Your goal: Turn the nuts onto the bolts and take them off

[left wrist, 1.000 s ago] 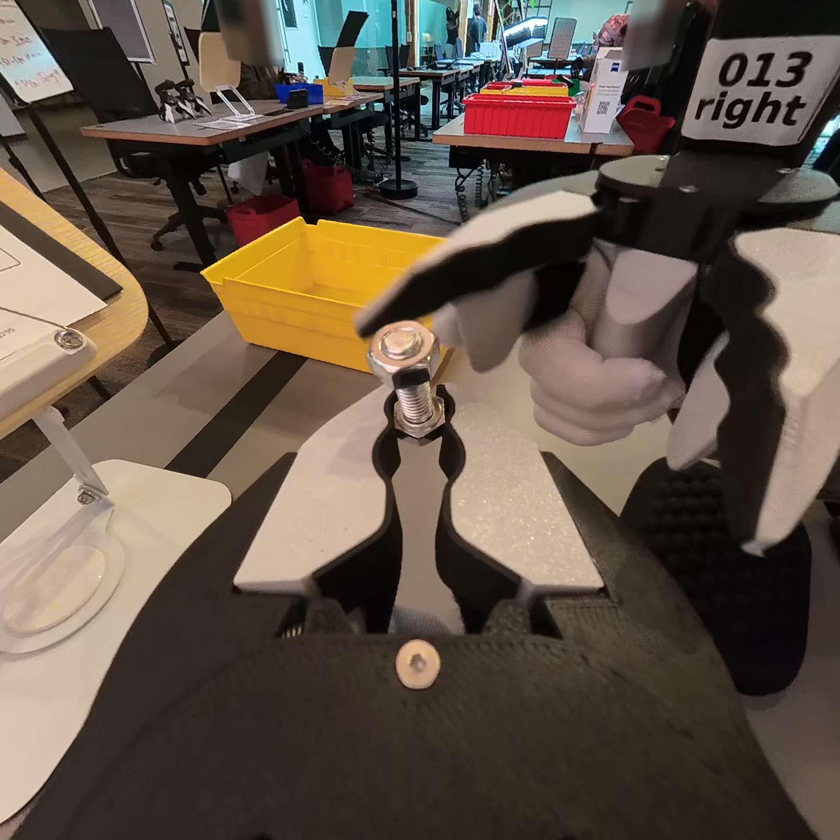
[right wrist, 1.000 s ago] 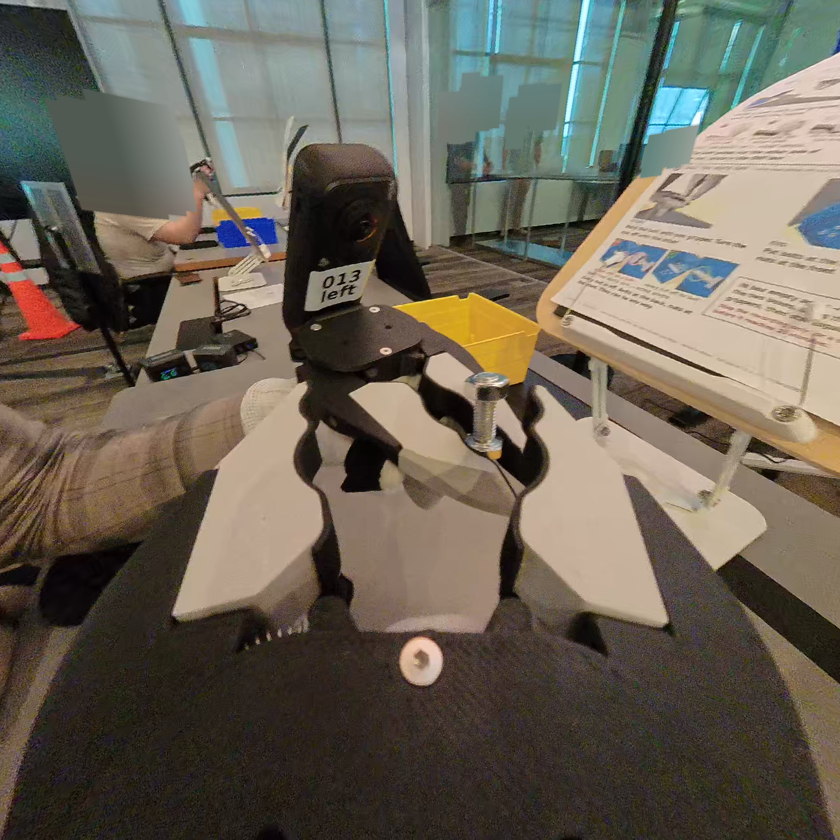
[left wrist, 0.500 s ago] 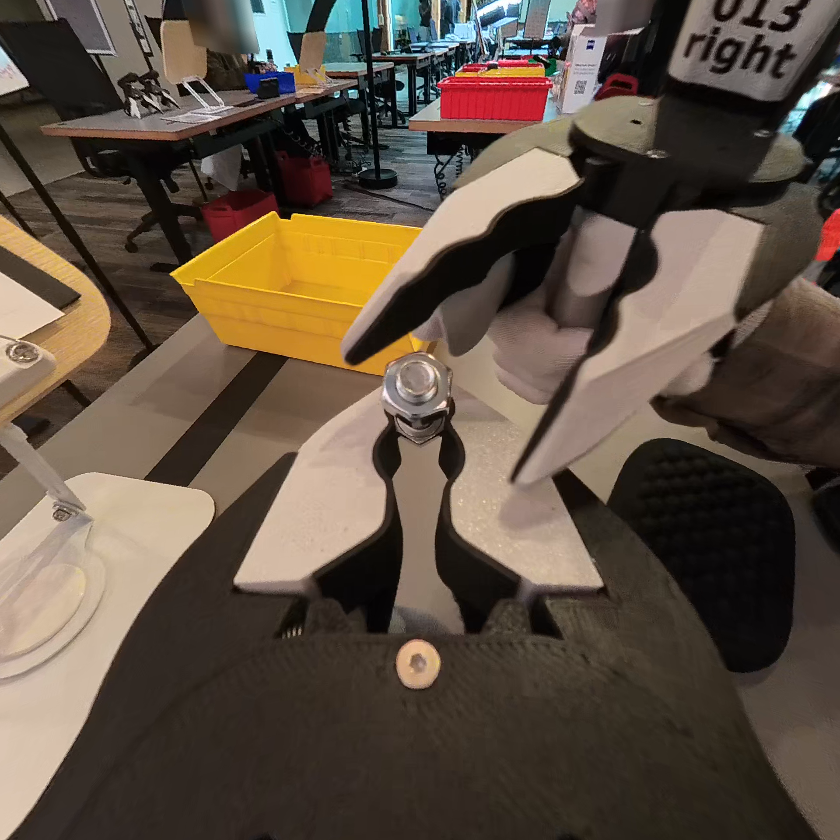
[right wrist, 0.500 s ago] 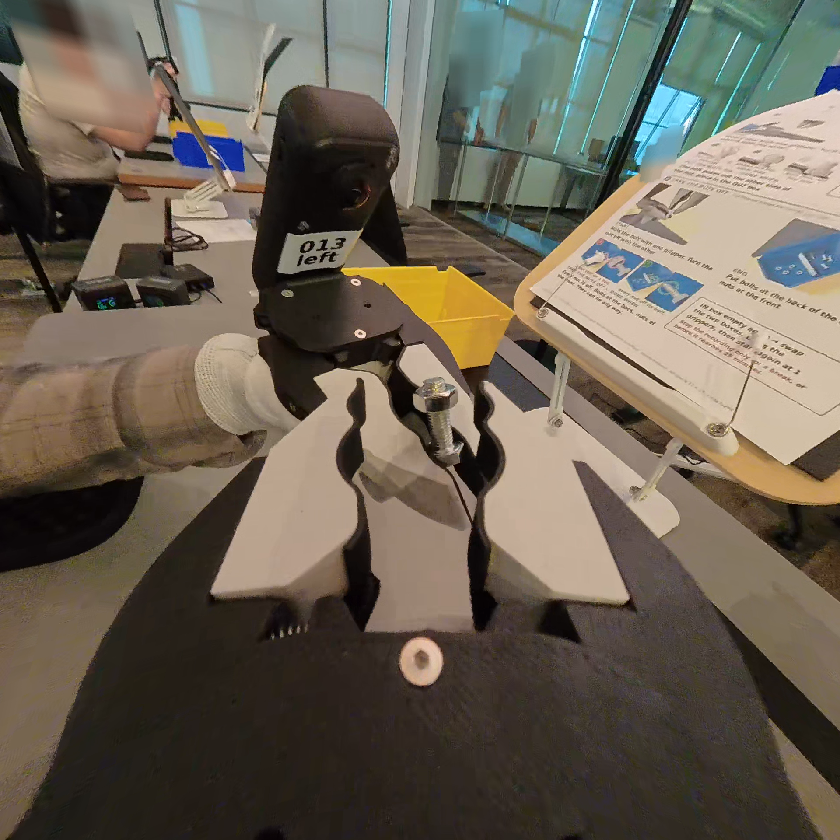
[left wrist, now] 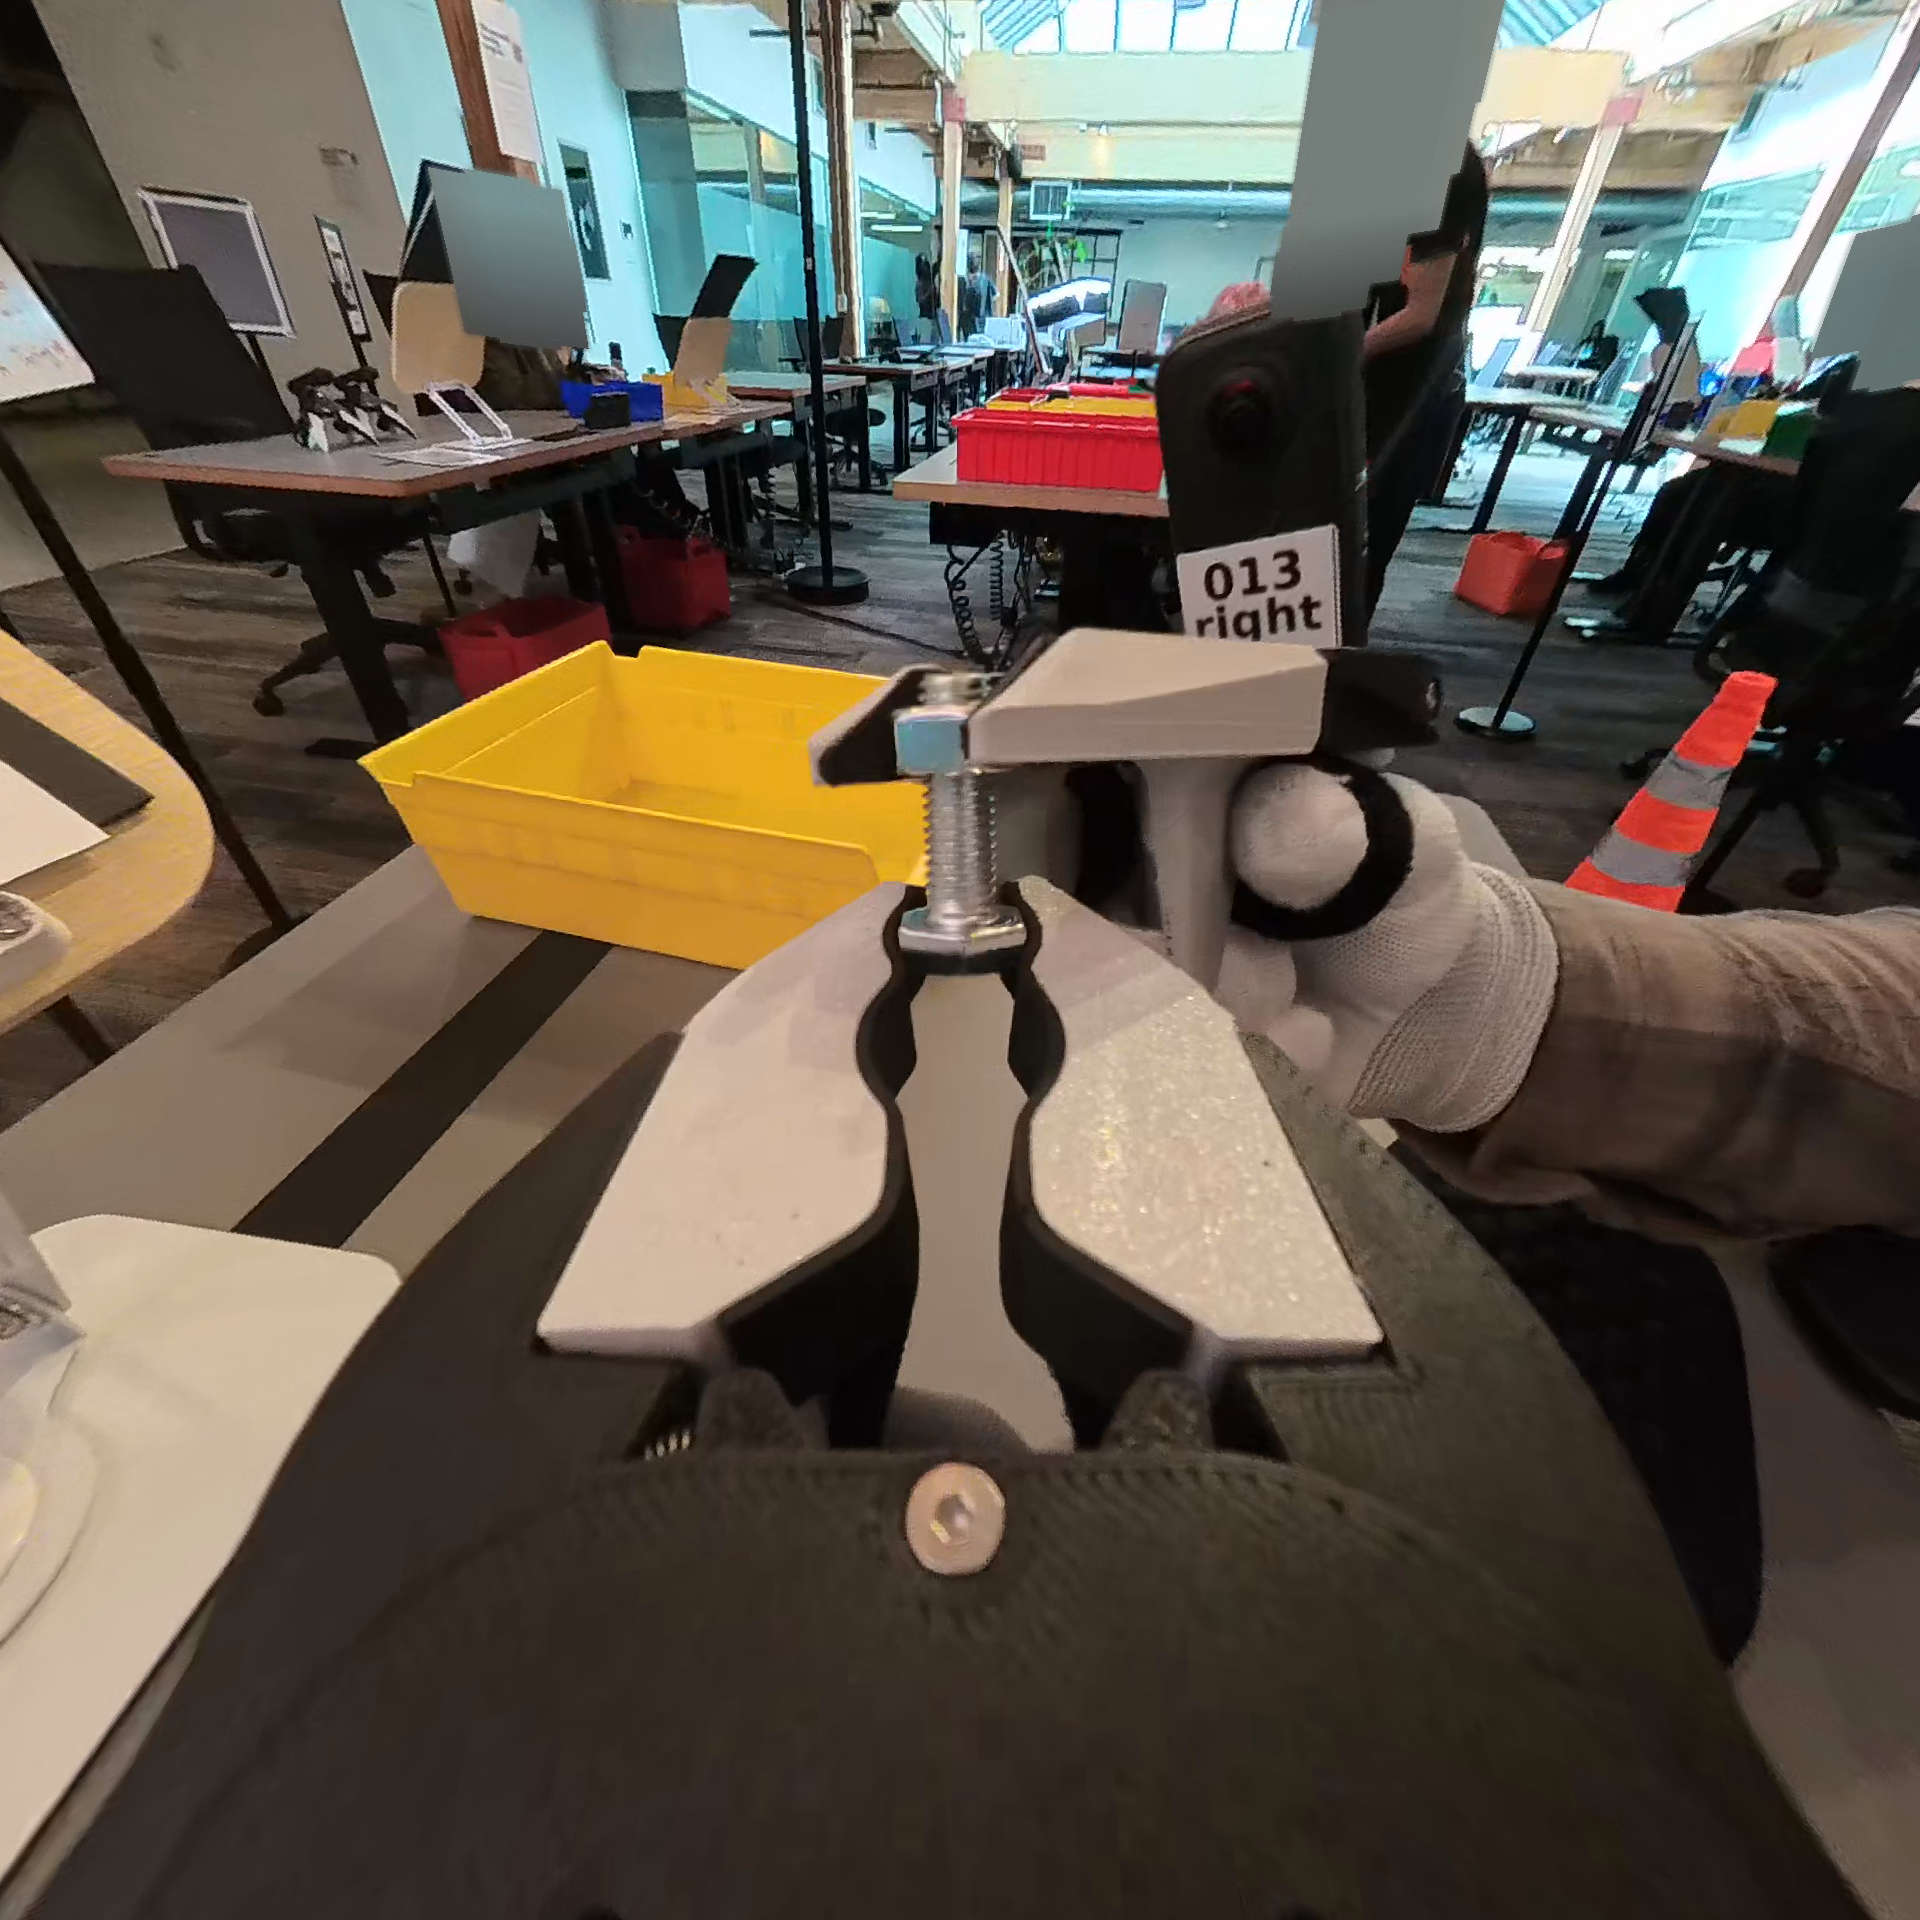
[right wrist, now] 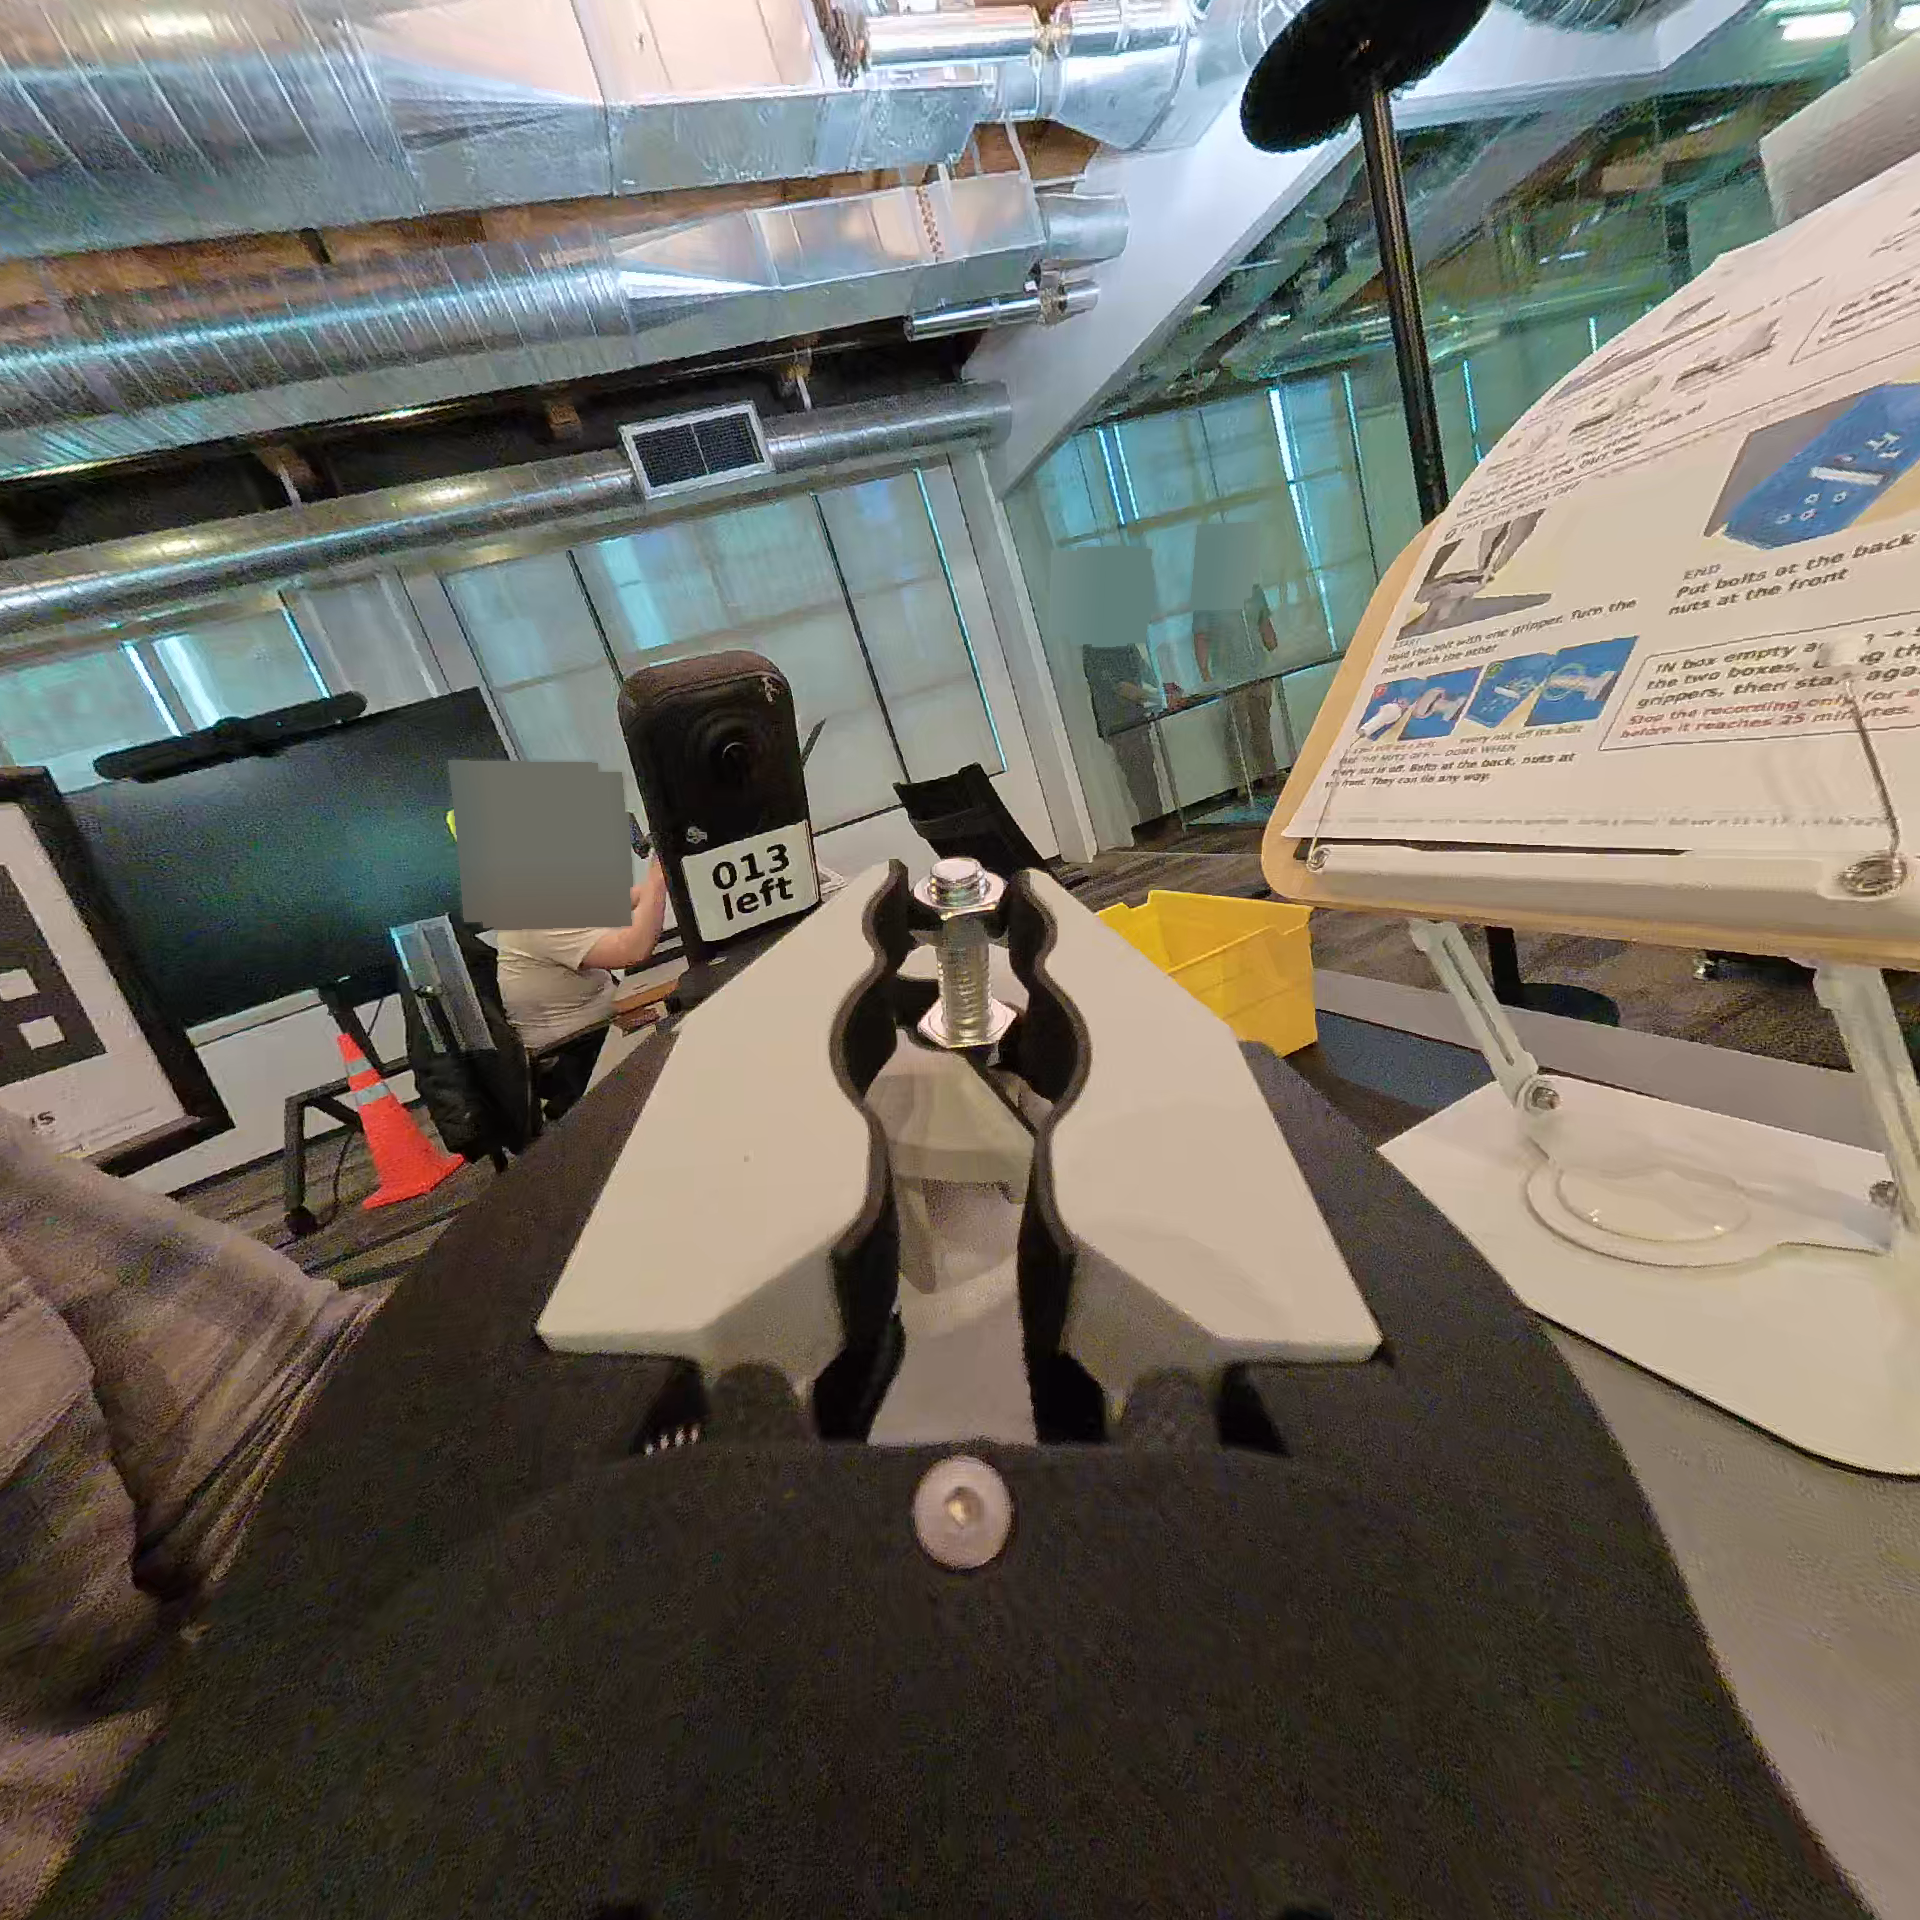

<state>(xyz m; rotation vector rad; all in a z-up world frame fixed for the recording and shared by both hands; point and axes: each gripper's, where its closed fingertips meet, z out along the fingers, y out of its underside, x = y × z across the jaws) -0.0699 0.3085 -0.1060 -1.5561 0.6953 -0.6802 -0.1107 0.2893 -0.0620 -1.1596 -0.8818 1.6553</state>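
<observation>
A silver bolt (left wrist: 958,836) stands upright above the grey table. My left gripper (left wrist: 961,935) is shut on the bolt's hex head at the bottom. A silver nut (left wrist: 928,743) sits near the top of the thread, with the bolt's end just above it. My right gripper (left wrist: 914,727) comes in level from the right and is shut on the nut. In the right wrist view my right gripper (right wrist: 961,904) clamps the nut (right wrist: 961,894), with the bolt's shaft (right wrist: 961,977) and head below it. The left gripper's fingers (right wrist: 935,1122) show through the gap.
A yellow bin (left wrist: 644,790) stands on the table just behind the bolt and also shows in the right wrist view (right wrist: 1226,956). An instruction board on a white stand (right wrist: 1662,675) stands beside it. An orange cone (left wrist: 1683,821) stands on the floor. Left tips to right tips: about 5 cm.
My right gripper was open beside the bolt. It has turned level and shut on the nut. My left gripper has kept its hold and the bolt now stands more upright.
</observation>
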